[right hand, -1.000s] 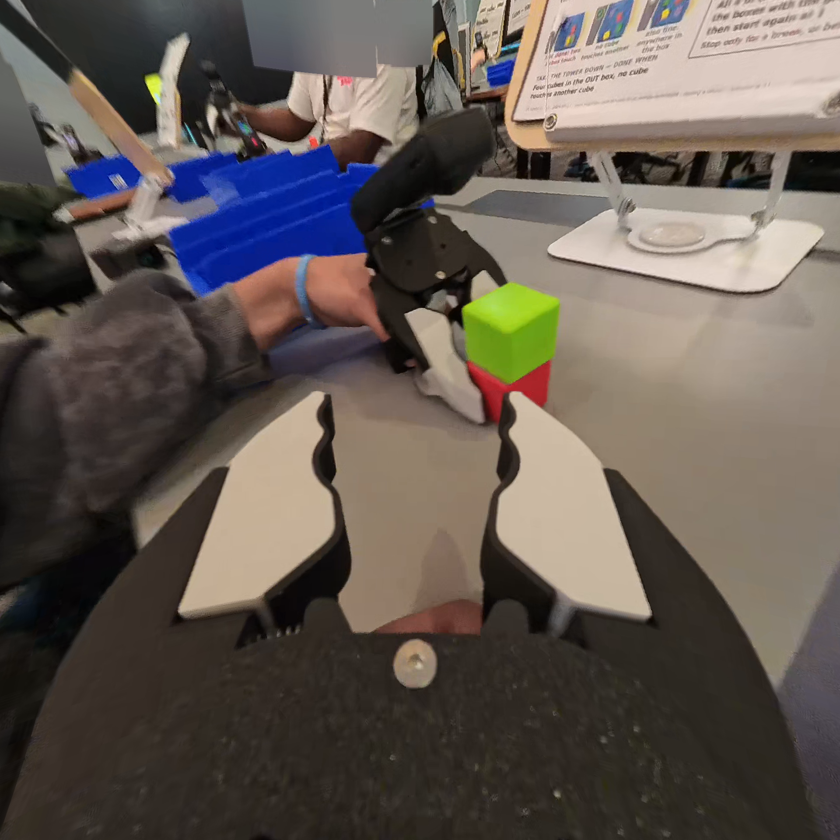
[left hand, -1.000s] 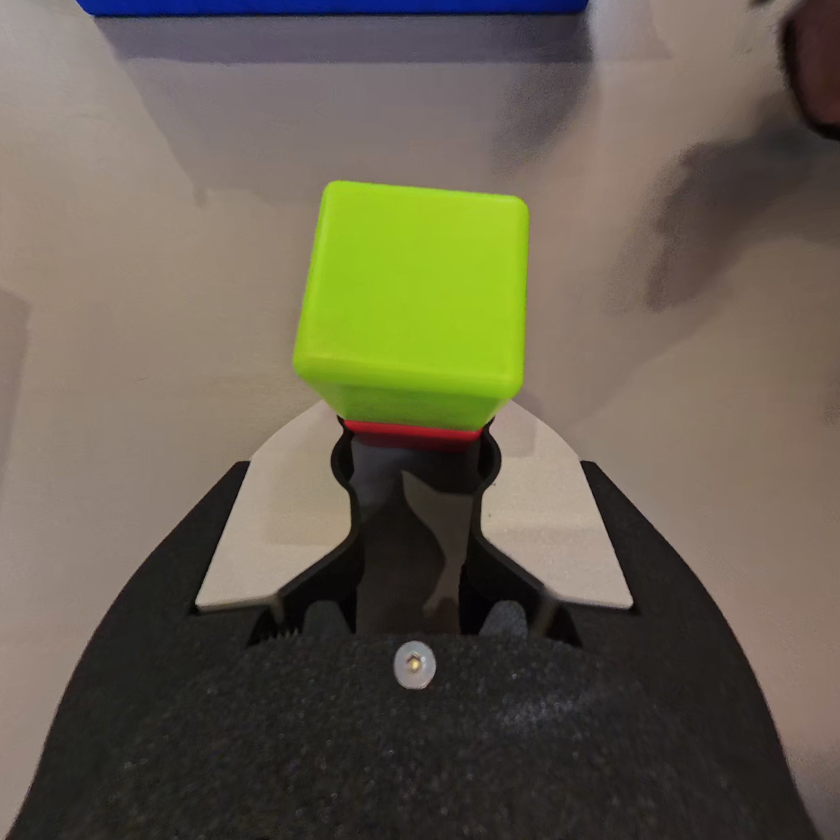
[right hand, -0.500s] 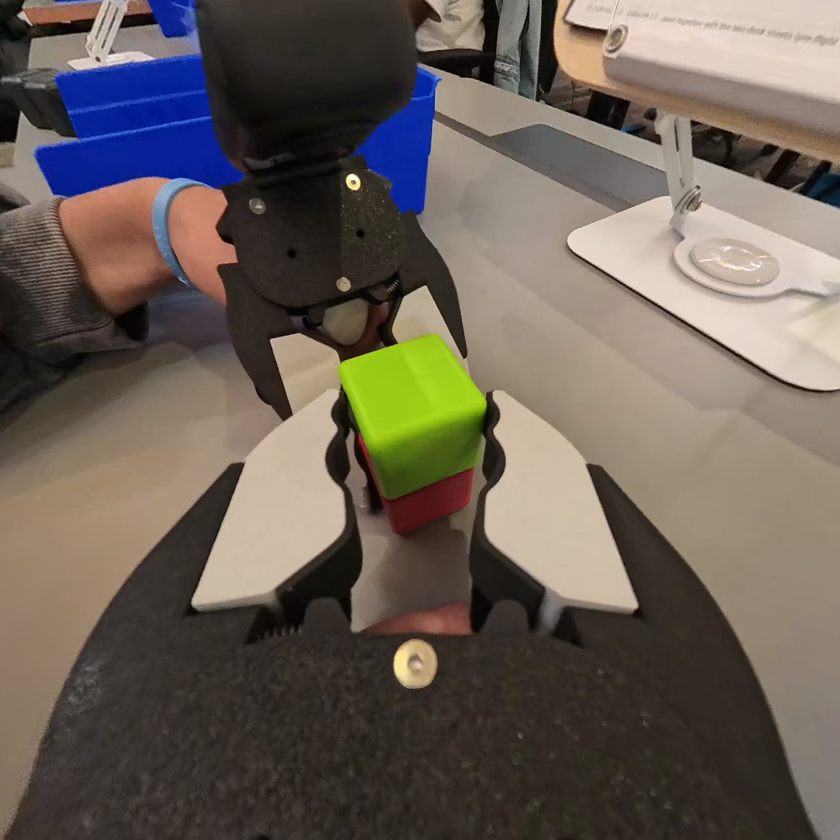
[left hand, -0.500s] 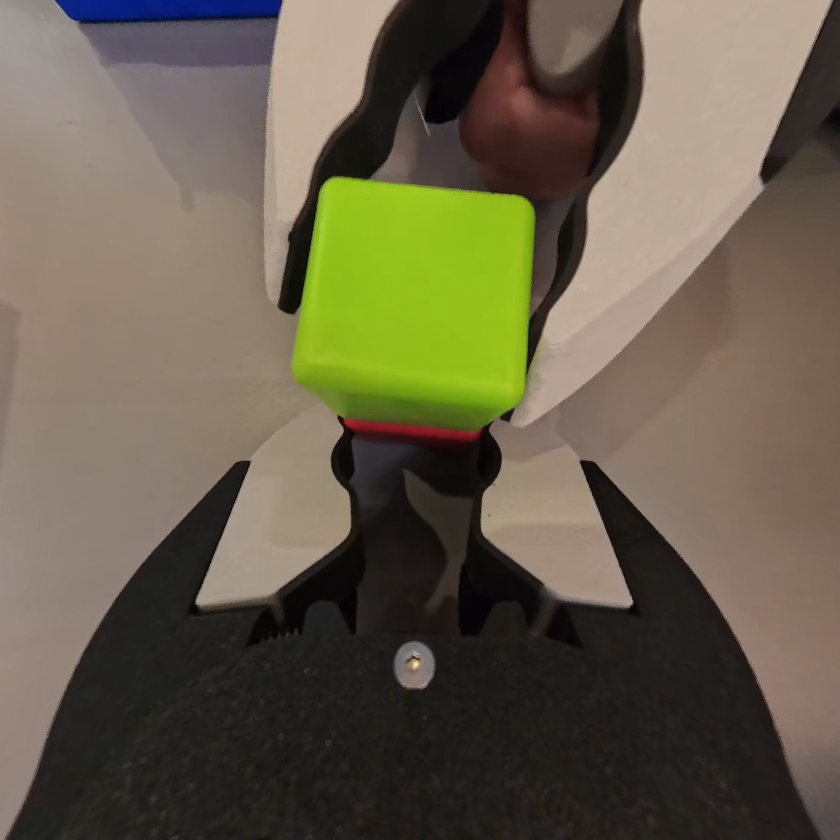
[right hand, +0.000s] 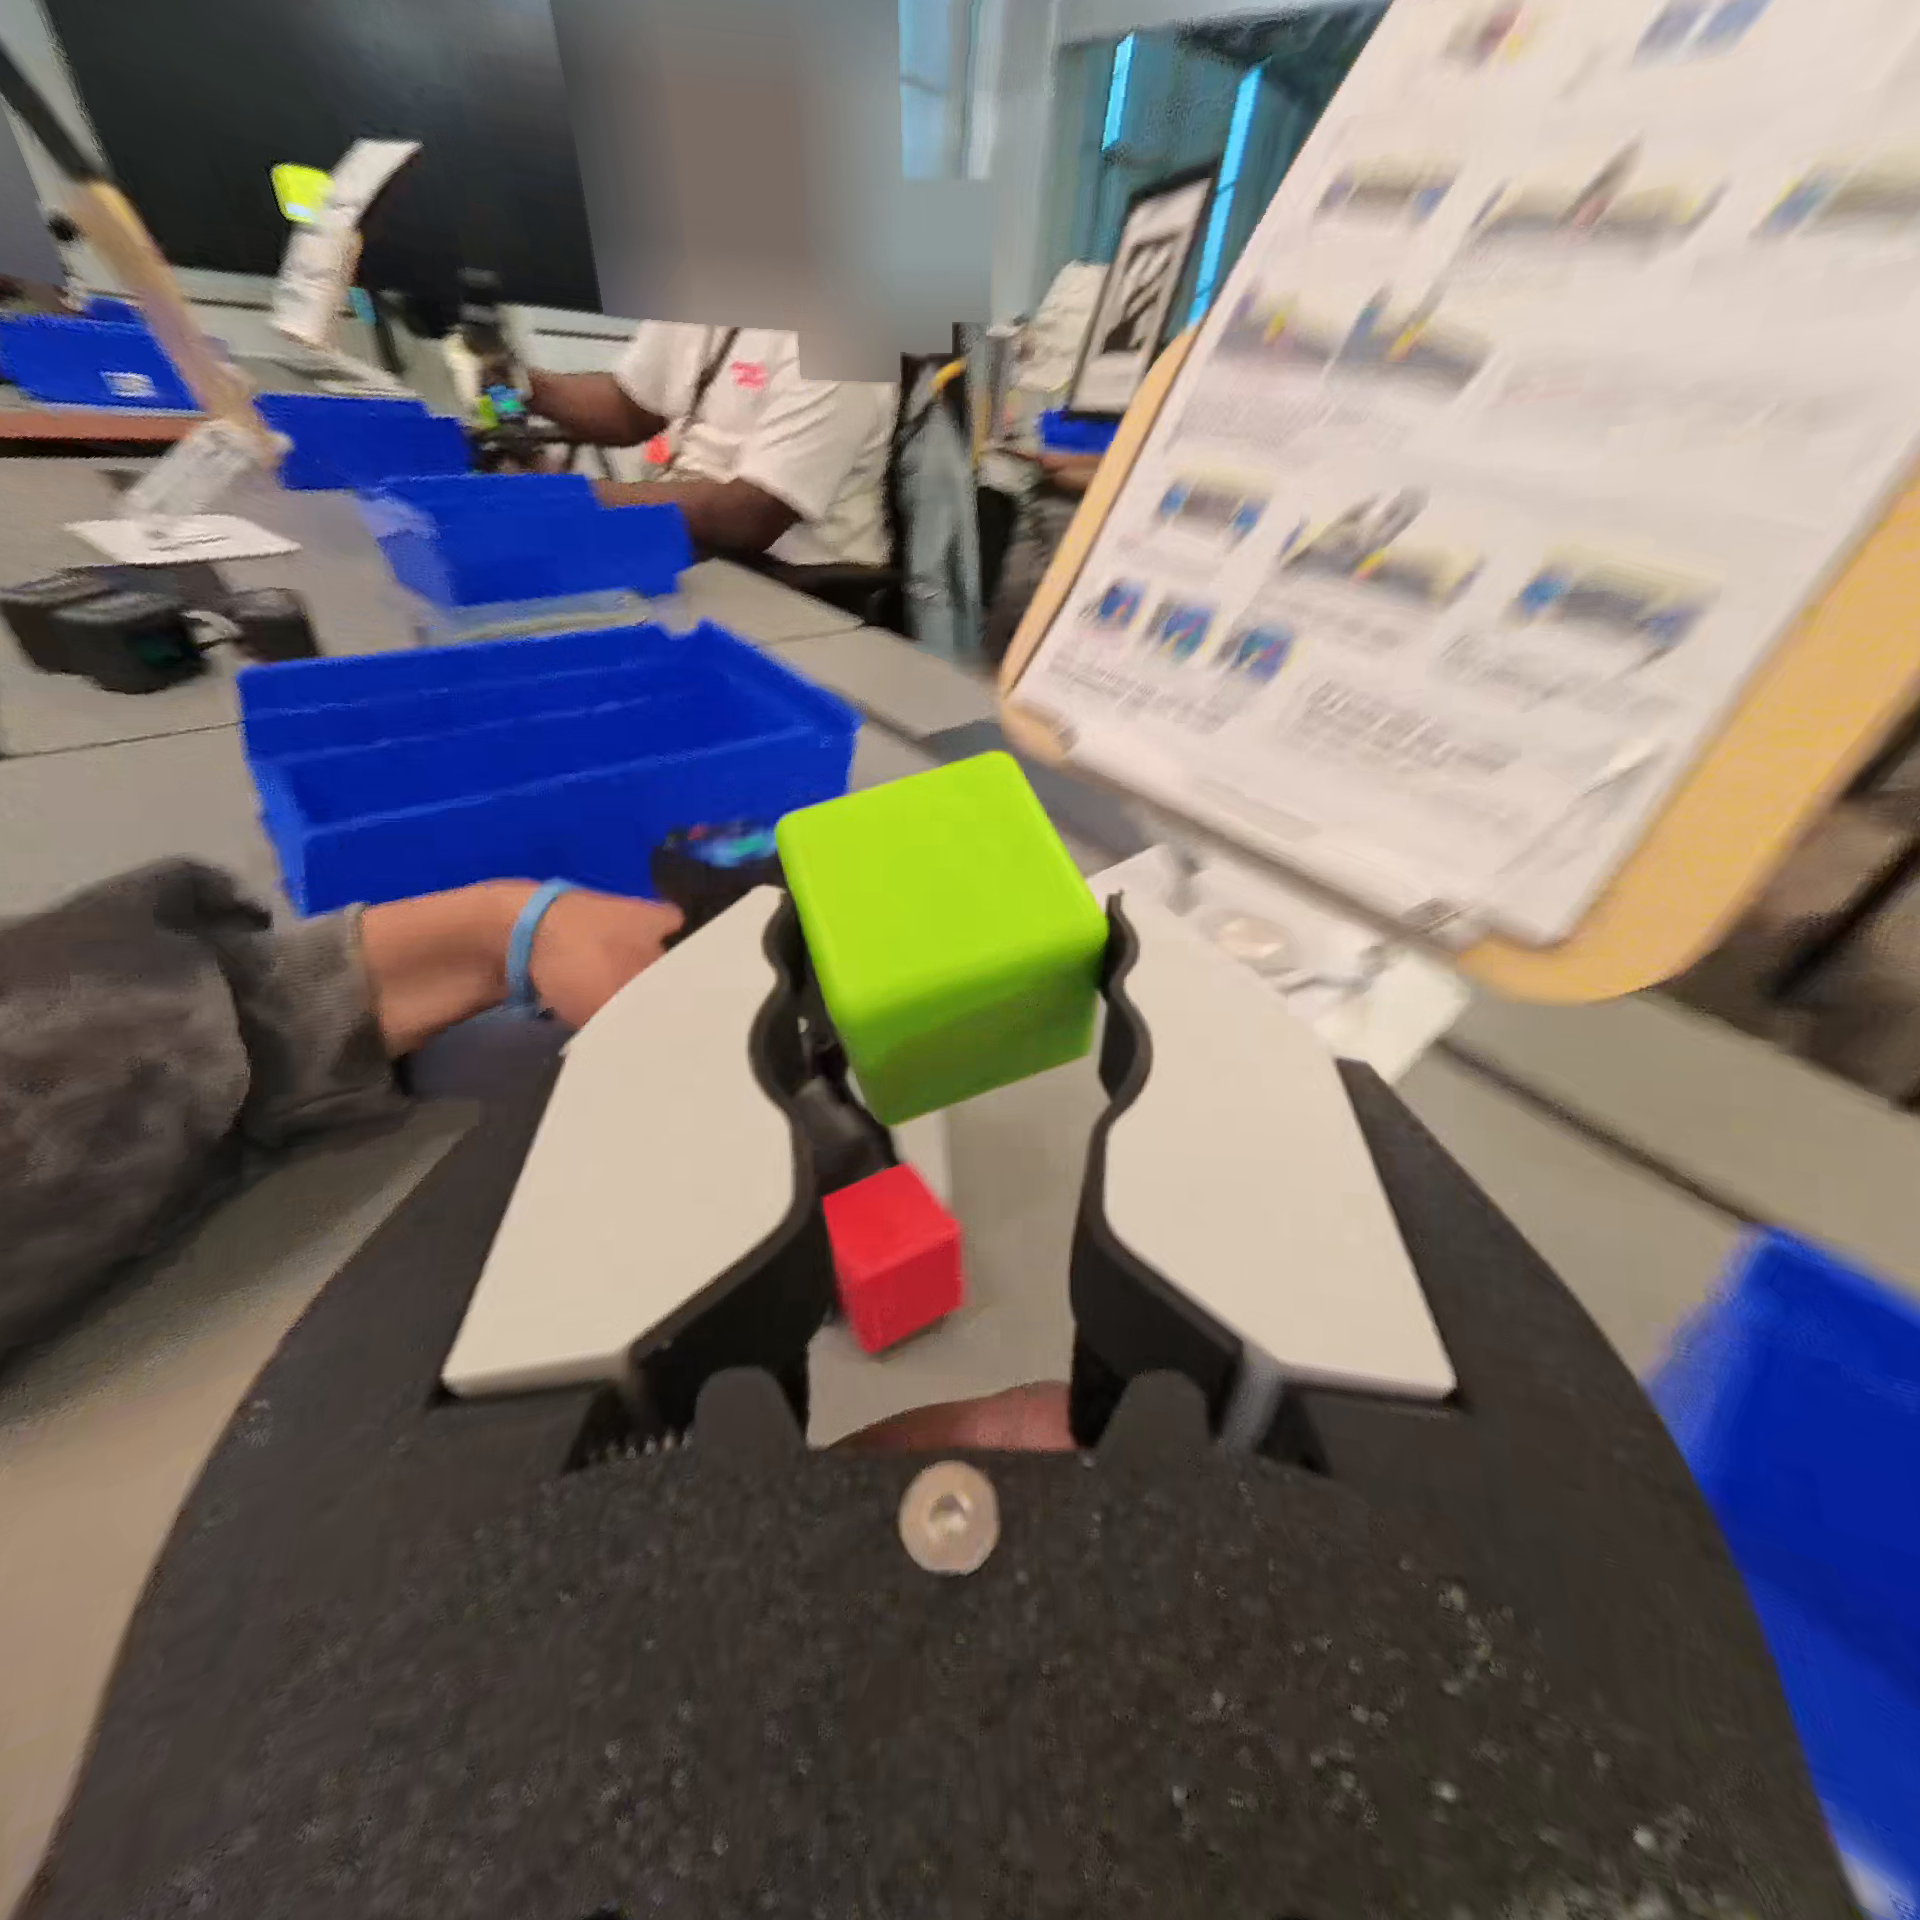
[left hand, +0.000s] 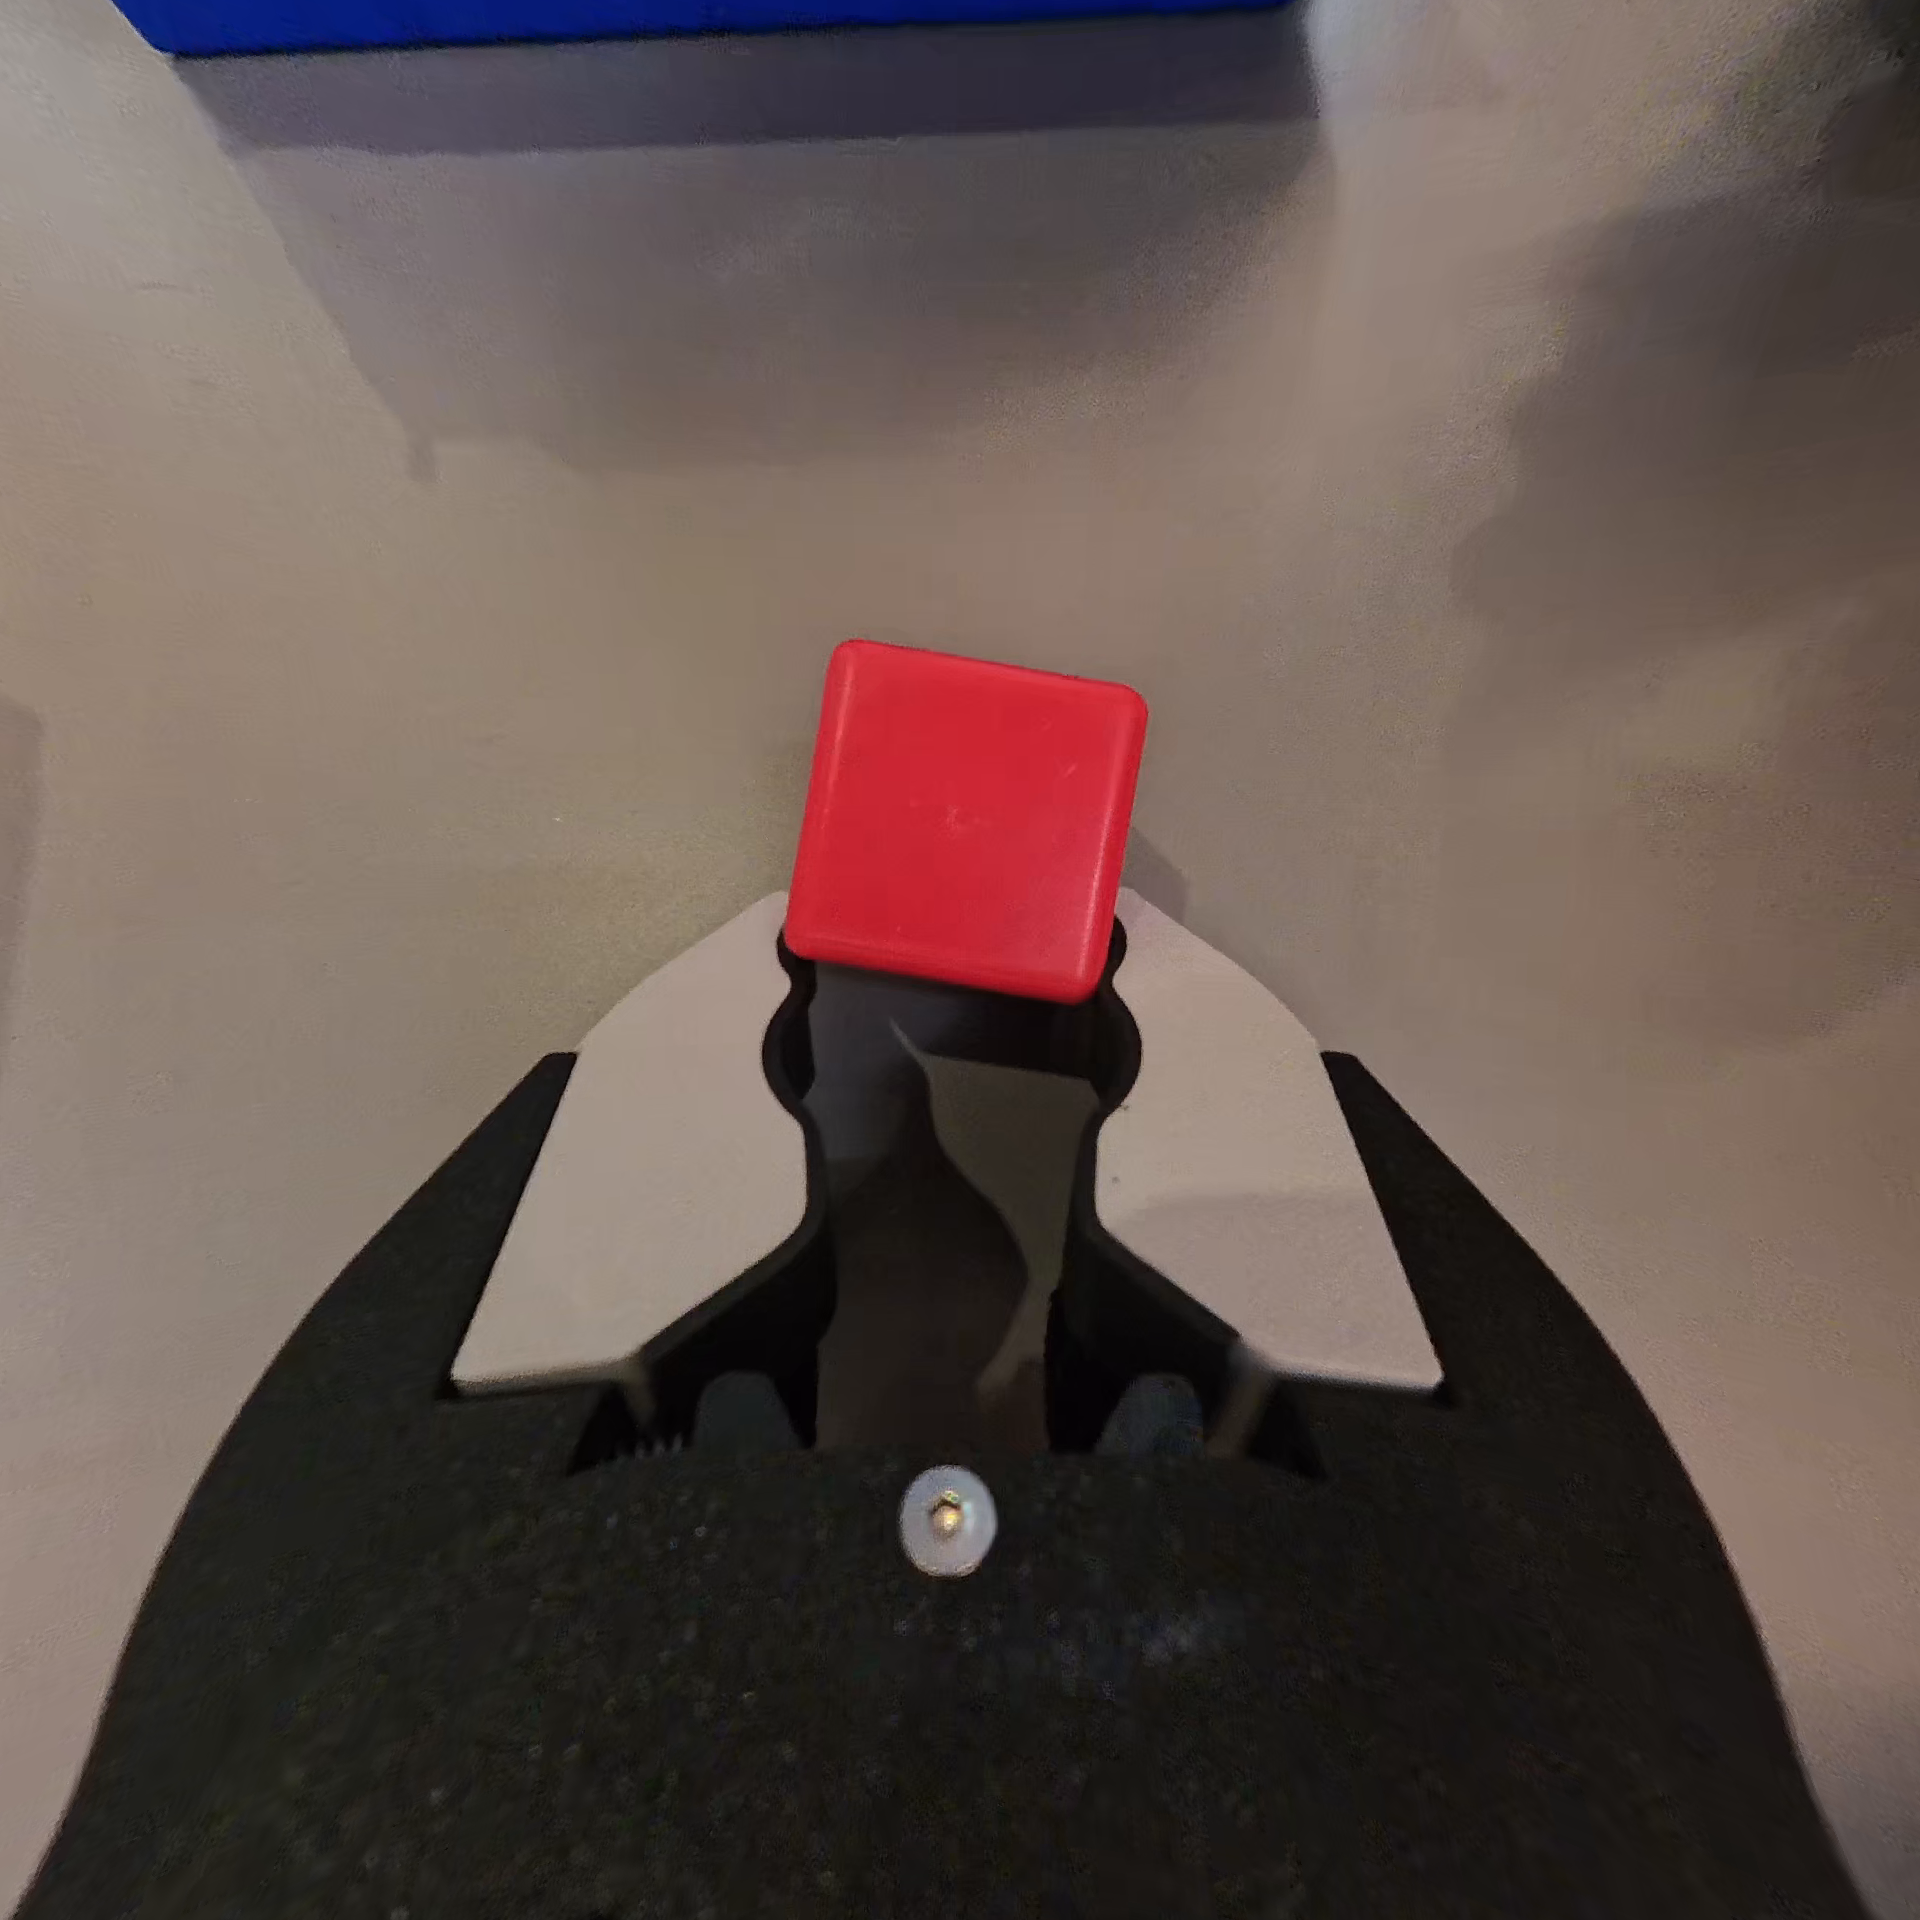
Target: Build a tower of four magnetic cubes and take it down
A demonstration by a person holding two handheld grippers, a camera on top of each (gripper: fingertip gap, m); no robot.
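Observation:
My right gripper (right hand: 945, 920) is shut on the lime green cube (right hand: 935, 966) and holds it in the air, tilted, well above the grey table (right hand: 1039, 1195). The red cube (right hand: 896, 1257) stands on the table below it. In the left wrist view the red cube (left hand: 966, 821) sits between the fingertips of my left gripper (left hand: 951, 961), which is shut on its lower part. Nothing rests on its top face. In the right wrist view the left gripper is mostly hidden behind the green cube and my right finger.
A blue bin (right hand: 540, 748) stands behind the cubes, and its edge shows in the left wrist view (left hand: 727, 16). A clipboard stand with a printed sheet (right hand: 1455, 520) is at the right. Another blue bin (right hand: 1808, 1507) is at the near right. A sleeved arm (right hand: 156, 1060) lies at the left.
My right gripper closed on the green cube and lifted it off the red cube. The left gripper stayed shut on the red cube on the table.

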